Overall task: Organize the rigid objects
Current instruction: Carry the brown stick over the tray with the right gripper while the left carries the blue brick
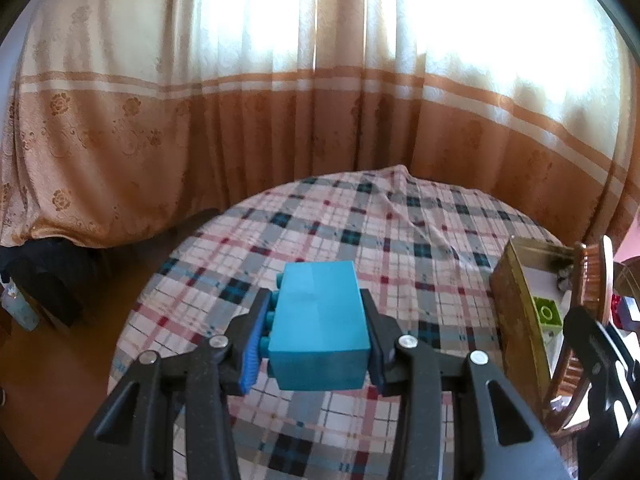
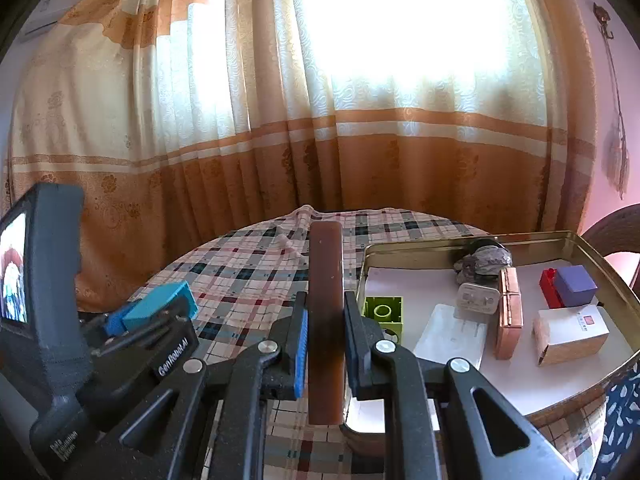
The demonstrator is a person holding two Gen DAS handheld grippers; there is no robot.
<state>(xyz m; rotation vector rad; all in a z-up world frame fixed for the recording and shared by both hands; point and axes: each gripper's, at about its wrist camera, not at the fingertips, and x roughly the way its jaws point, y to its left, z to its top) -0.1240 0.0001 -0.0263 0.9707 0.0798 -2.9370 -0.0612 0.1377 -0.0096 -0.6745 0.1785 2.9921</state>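
Two grippers are each carrying one piece above the checked tablecloth [image 1: 400, 216]: the left gripper [image 1: 316, 340] is clamped on a turquoise building brick [image 1: 320, 320], its studs pressing into the blue pad on the left jaw, and the right gripper [image 2: 325, 344] is clamped on a slim brown comb [image 2: 327, 320], held edge-up between the pads. The gold tin tray [image 2: 440, 242] is lying to the right, already holding a green brick [image 2: 384, 314], a charger plug [image 2: 476, 298], a wooden piece [image 2: 509, 312], a purple and red block pair [image 2: 570, 286] and a small carton [image 2: 570, 334]. The step in hand is judged to be bringing both pieces over to that tray. To do it well, each piece is best lifted clear of the near-left rim, and the brick aimed at the bare white floor beside the green brick, where like sits with like. The comb, being long and thin, looks apt to tip; lowering it until it is lying along the near floor before letting go seems wise. Releasing one hand at a time should be keeping the two tools from knocking together.
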